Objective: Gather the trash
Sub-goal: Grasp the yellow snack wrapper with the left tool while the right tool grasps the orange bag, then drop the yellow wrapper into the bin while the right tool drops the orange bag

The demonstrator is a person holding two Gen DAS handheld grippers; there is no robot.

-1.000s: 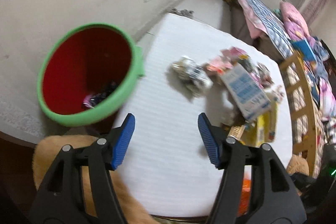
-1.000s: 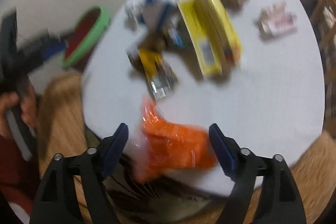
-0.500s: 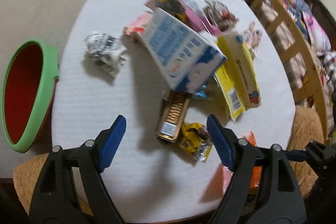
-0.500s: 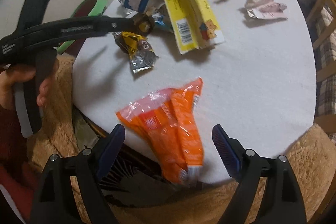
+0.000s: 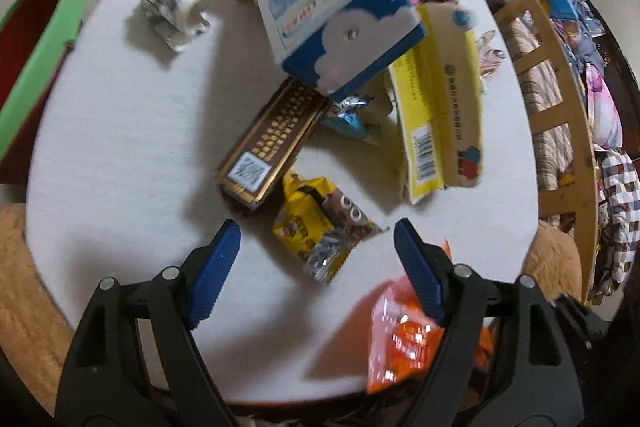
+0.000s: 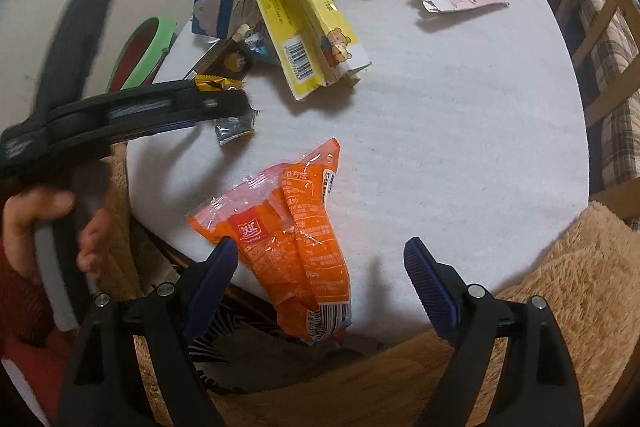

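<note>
Over table edge: both grippers hover above white round table (image 6: 460, 115), nothing gripped.
L gripper (image 5: 316, 247): jaws wide apart, empty; yellow snack wrapper (image 5: 320, 223) sits between the tips.
R gripper (image 6: 320, 259): jaws wide apart, empty; orange wrapper (image 6: 296, 227) under it, its end hanging off the rim.
Bin: green-rimmed bin (image 5: 36, 55) off table's left side, well apart from both wrappers.
Risk 1: nudging orange wrapper w/o a firm pinch could tip it off the edge.
Risk 2: L closing may also catch brown choc box (image 5: 268, 143), just beside the wrapper.
Risk 3: thin foil may slip out on way to bin.
</note>
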